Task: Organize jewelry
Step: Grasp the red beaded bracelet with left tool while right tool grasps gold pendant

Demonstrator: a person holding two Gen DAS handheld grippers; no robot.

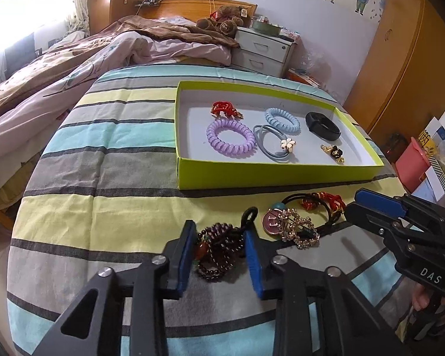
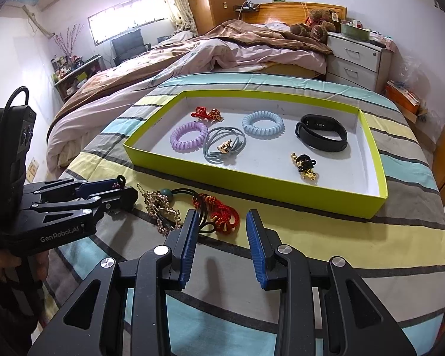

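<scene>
Two tools work over a striped cloth (image 1: 103,207) spread on a round worktop, with a bed (image 1: 74,68) behind it. On the cloth sits a lime-green tray (image 1: 267,175), and inside it lie a purple coil band (image 1: 230,137), a pale blue coil band (image 1: 282,120), a black wristband (image 1: 323,125), a grey-blue hair tie with a flower charm (image 1: 274,144), a red knotted piece (image 1: 225,109) and a small black-and-gold charm (image 1: 333,152). Outside the tray, near the front edge, a small cluster waits: a dark beaded bracelet (image 1: 219,249), a rhinestone clip (image 1: 299,231) lying over a round pink disc, a black hair tie (image 2: 198,207) and a red corded knot (image 2: 222,215). The left tool (image 1: 219,255) stands open with its blue pads on either side of the beaded bracelet — not yet pressed in, as far as I can judge. The right tool (image 2: 222,246) is open too, empty, its pads framing the red knot and the hair tie. The risk is tangling: the loose pieces lie touching, so a lift of the bracelet may drag its loop cord or a neighbour along, and the beads, being round and slack, could slip out of a shallow pinch. The two tools are close together — a careless reach could knock one into the other.
</scene>
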